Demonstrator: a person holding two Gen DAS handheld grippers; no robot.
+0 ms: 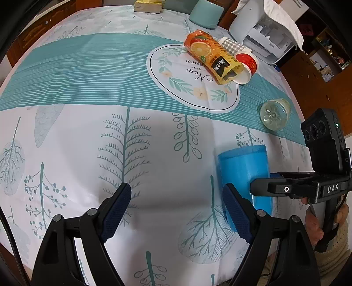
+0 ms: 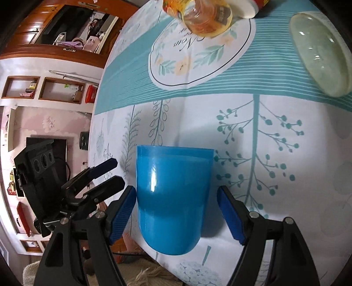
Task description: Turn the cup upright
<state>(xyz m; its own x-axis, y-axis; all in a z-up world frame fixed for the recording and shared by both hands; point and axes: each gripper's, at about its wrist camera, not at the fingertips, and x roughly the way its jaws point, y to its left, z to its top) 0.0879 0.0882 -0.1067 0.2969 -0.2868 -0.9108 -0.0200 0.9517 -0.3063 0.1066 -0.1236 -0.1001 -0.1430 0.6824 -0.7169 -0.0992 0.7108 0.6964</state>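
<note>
A blue plastic cup (image 2: 171,198) lies on its side on the tablecloth near the table's front edge, its rim pointing away from me. My right gripper (image 2: 176,211) is open with its fingers on either side of the cup, the left pad (image 2: 122,215) close to its wall and the right pad (image 2: 231,217) a little apart. In the left wrist view the cup (image 1: 242,169) lies to the right, with the right gripper (image 1: 286,189) over it. My left gripper (image 1: 176,211) is open and empty above bare cloth, left of the cup.
An orange juice bottle (image 1: 211,57), a red-and-white cup (image 1: 246,63) and a checked cup (image 1: 233,45) lie at the far middle. A clear bottle (image 1: 275,114) lies at right. A white printer (image 1: 264,37), a teal cushion (image 1: 204,13) and a tissue box (image 1: 147,6) stand at the back.
</note>
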